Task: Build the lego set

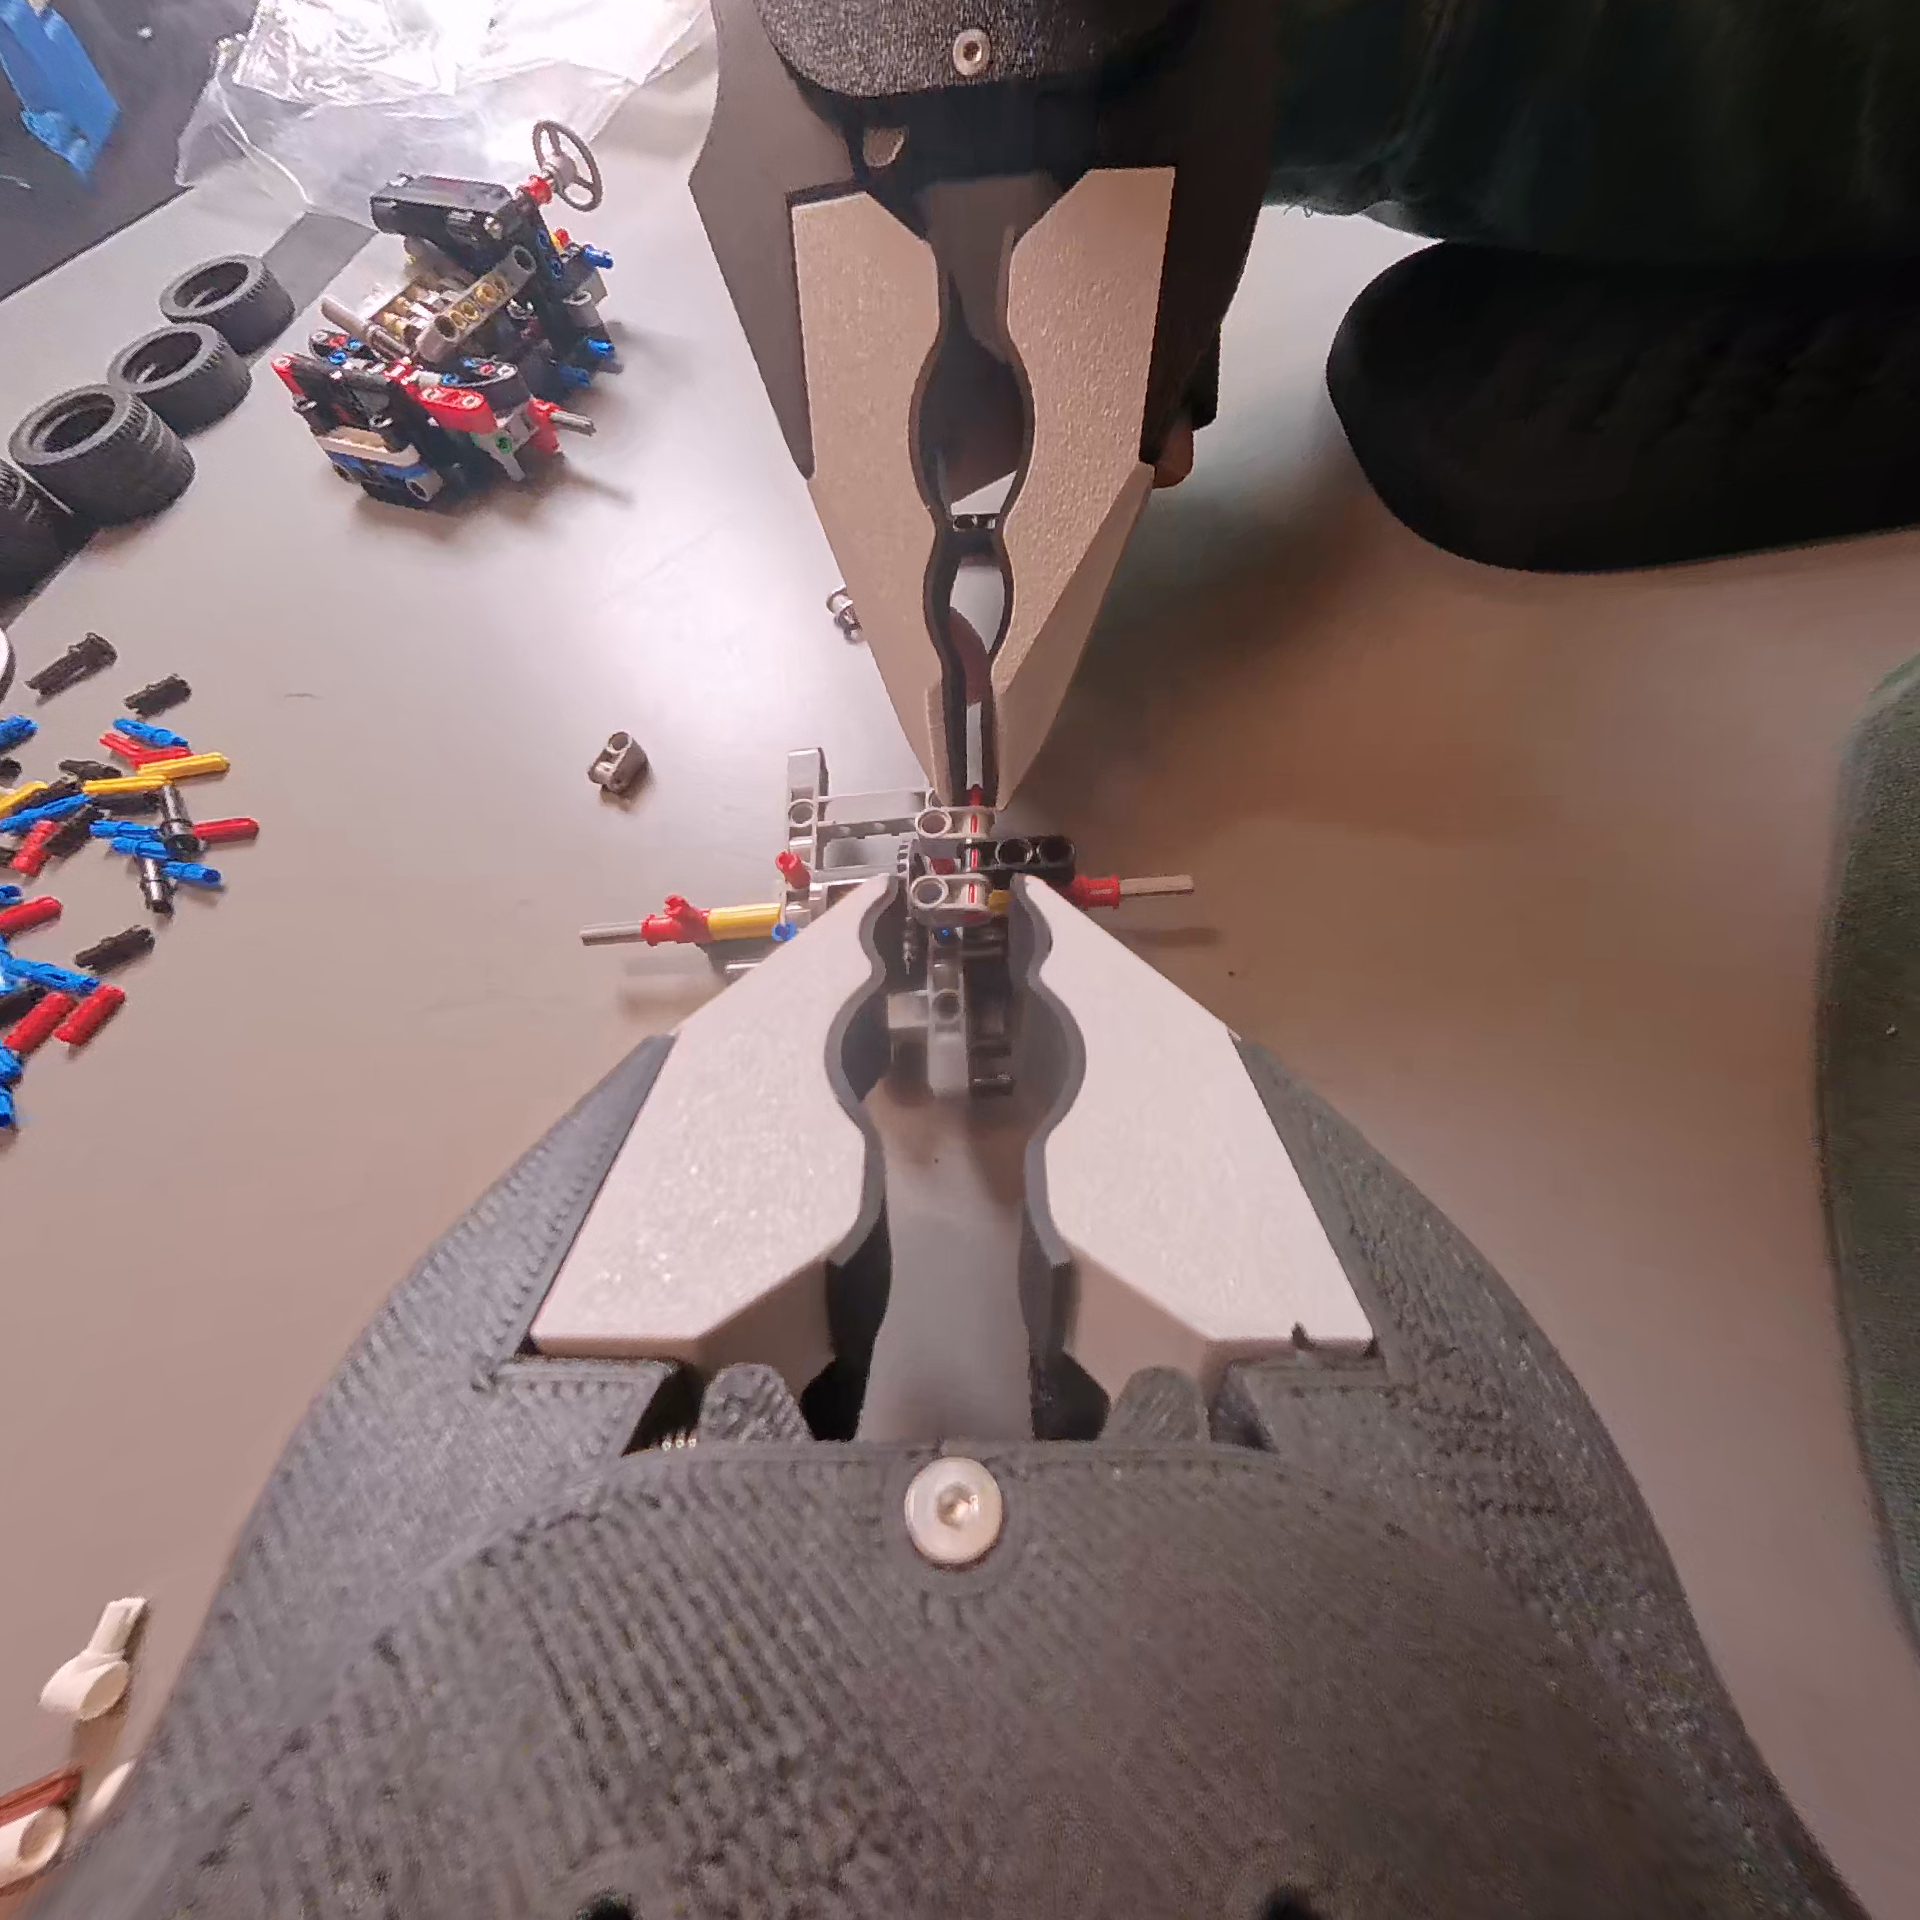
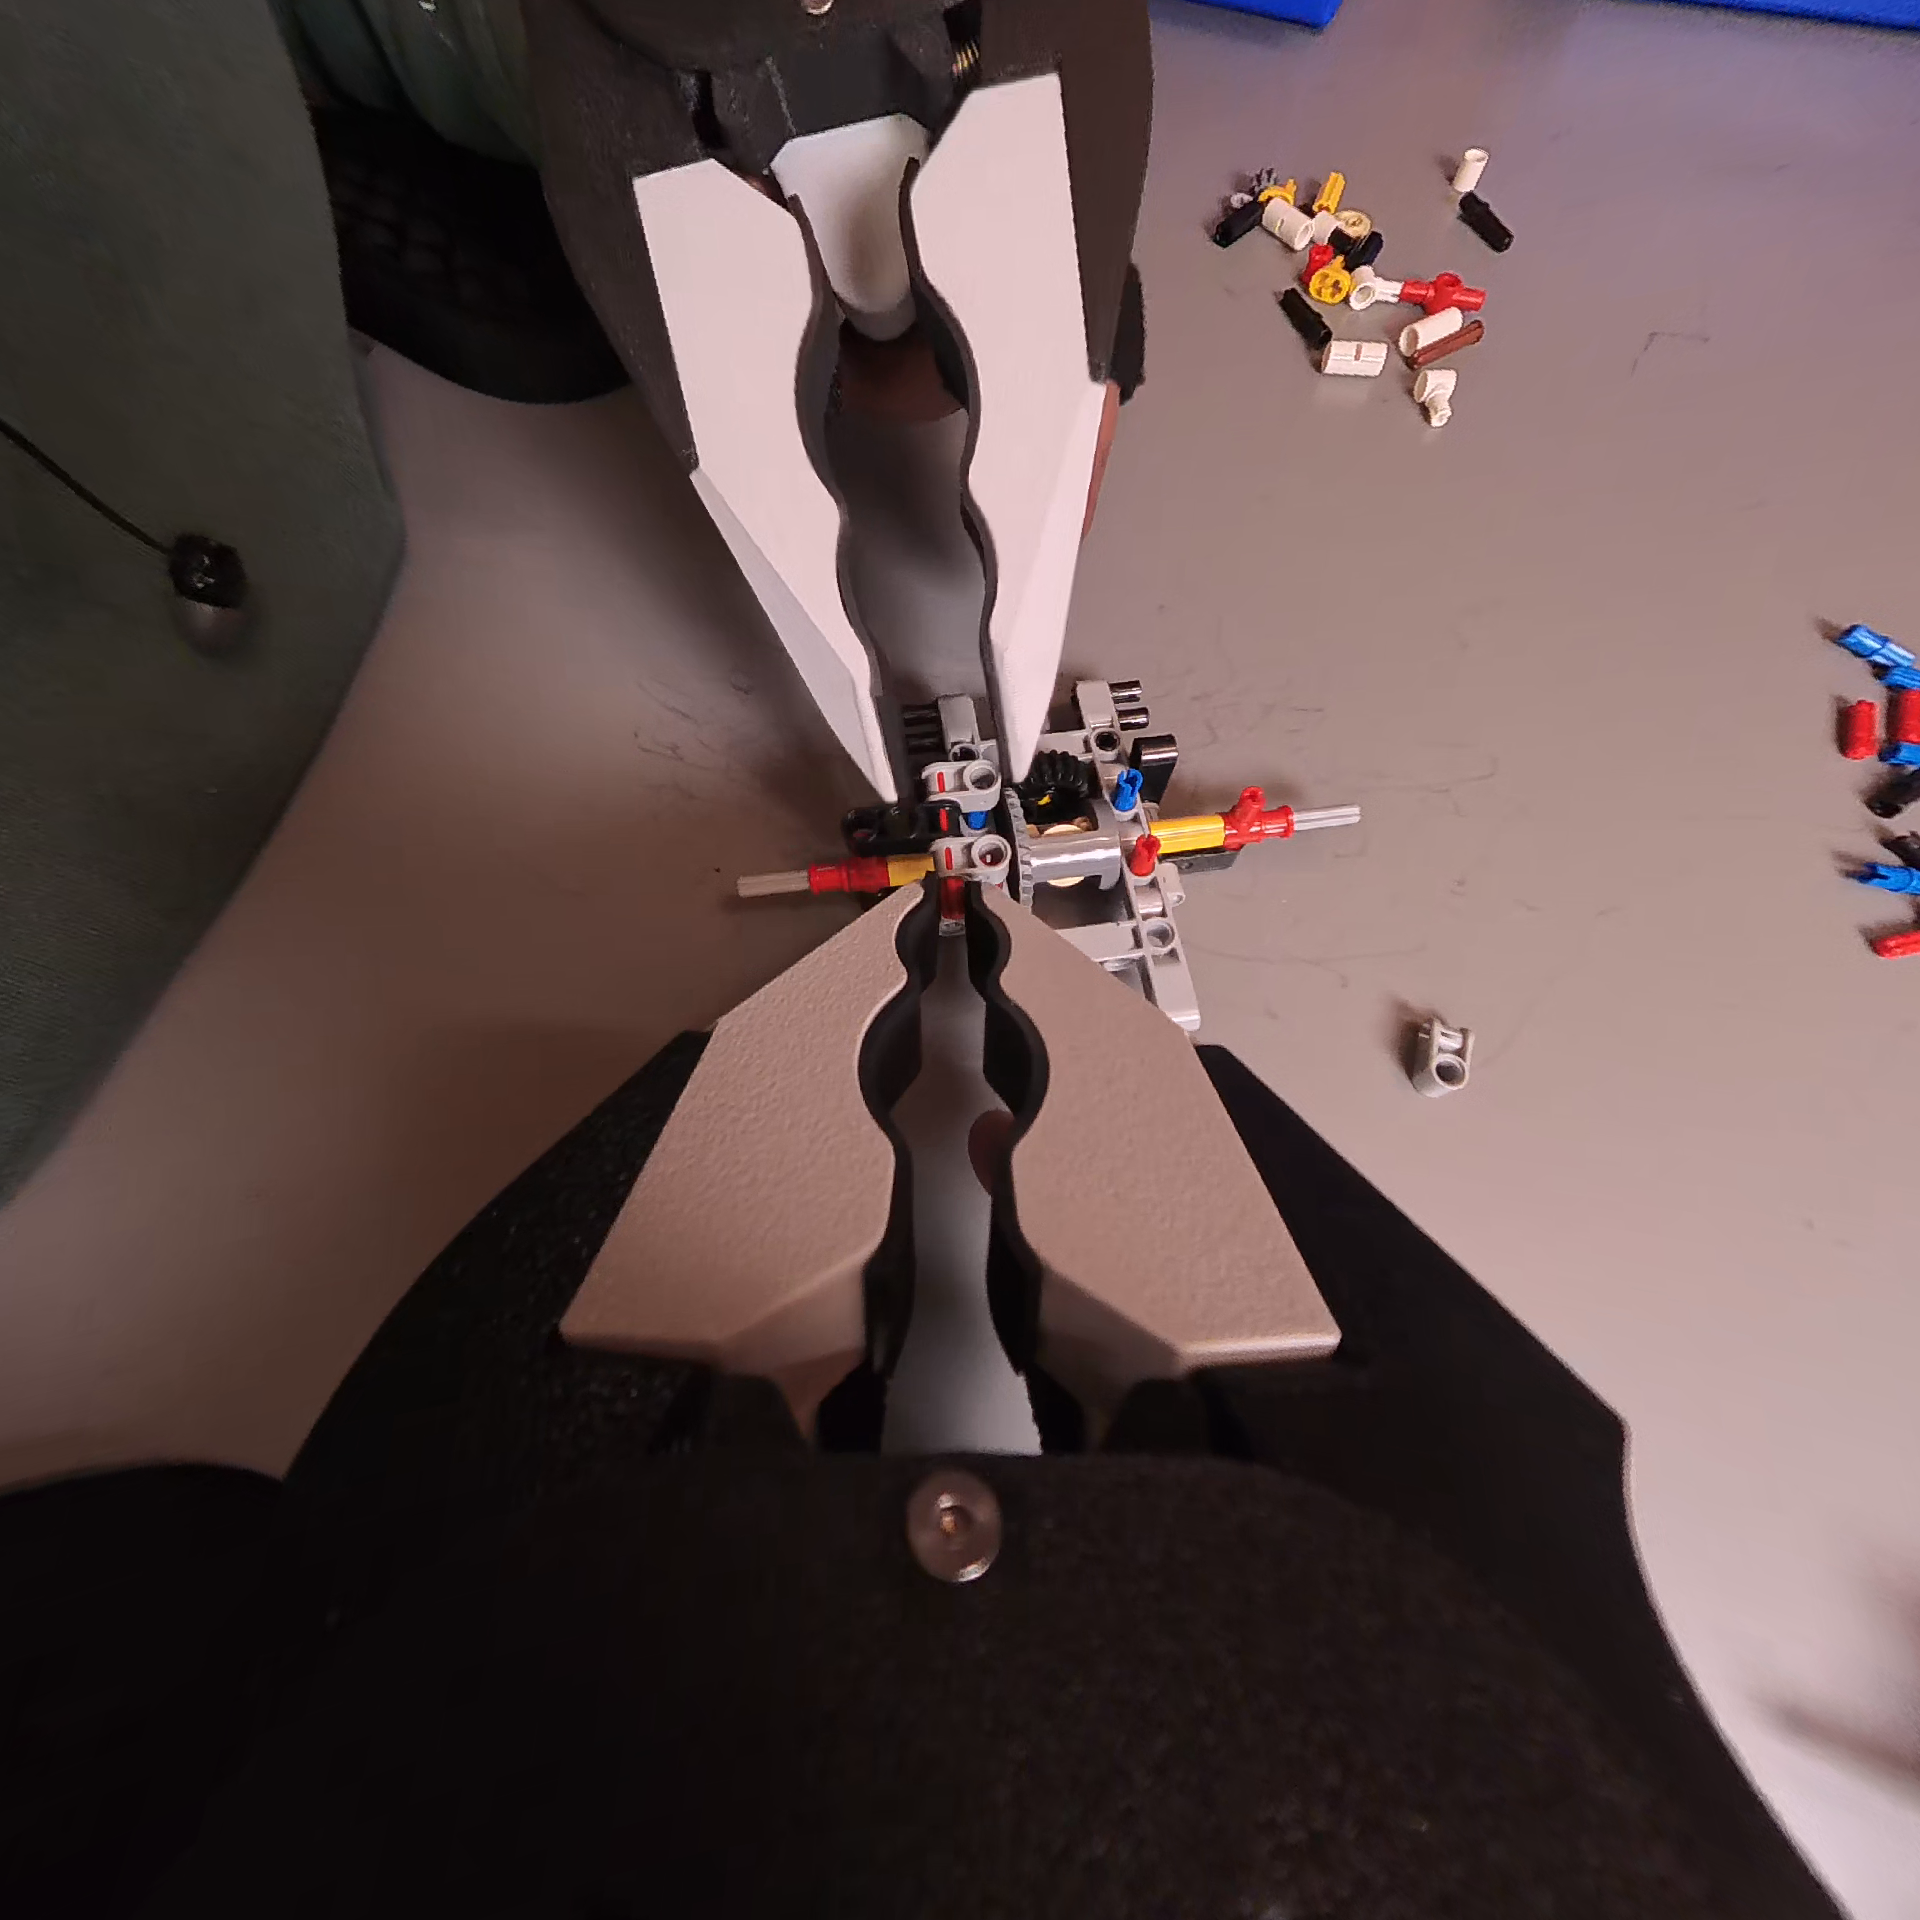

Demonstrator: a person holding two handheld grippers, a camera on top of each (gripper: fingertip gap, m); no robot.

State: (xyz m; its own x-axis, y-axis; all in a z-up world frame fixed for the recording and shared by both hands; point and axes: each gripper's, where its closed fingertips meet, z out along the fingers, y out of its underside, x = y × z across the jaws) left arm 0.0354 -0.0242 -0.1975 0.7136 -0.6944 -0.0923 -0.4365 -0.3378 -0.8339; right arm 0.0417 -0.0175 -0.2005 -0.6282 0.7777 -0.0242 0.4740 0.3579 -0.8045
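Observation:
A small lego sub-assembly point(image 1: 821, 831) of grey frame, gear and yellow and red axles rests on the grey table point(image 1: 1351, 935). It also shows in the right wrist view point(image 2: 1081, 862). My left gripper point(image 1: 956, 899) is shut on its grey and black end, and reaches in from the top of the right wrist view point(image 2: 956, 779). My right gripper point(image 2: 953, 899) faces it tip to tip, shut on a thin red axle point(image 2: 951, 906) that sits in the sub-assembly's grey connectors. The right gripper comes down from the top of the left wrist view point(image 1: 966, 795).
A partly built car chassis point(image 1: 457, 343) and several black tyres point(image 1: 104, 436) stand far left. Loose coloured pins point(image 1: 104, 821) lie at the left. A small grey connector point(image 2: 1442, 1055) lies near the sub-assembly. A pile of small parts point(image 2: 1351, 281) lies beyond. A person's dark clothing point(image 1: 1610, 416) borders the table. My two grippers' fingertips are within a few centimetres of each other.

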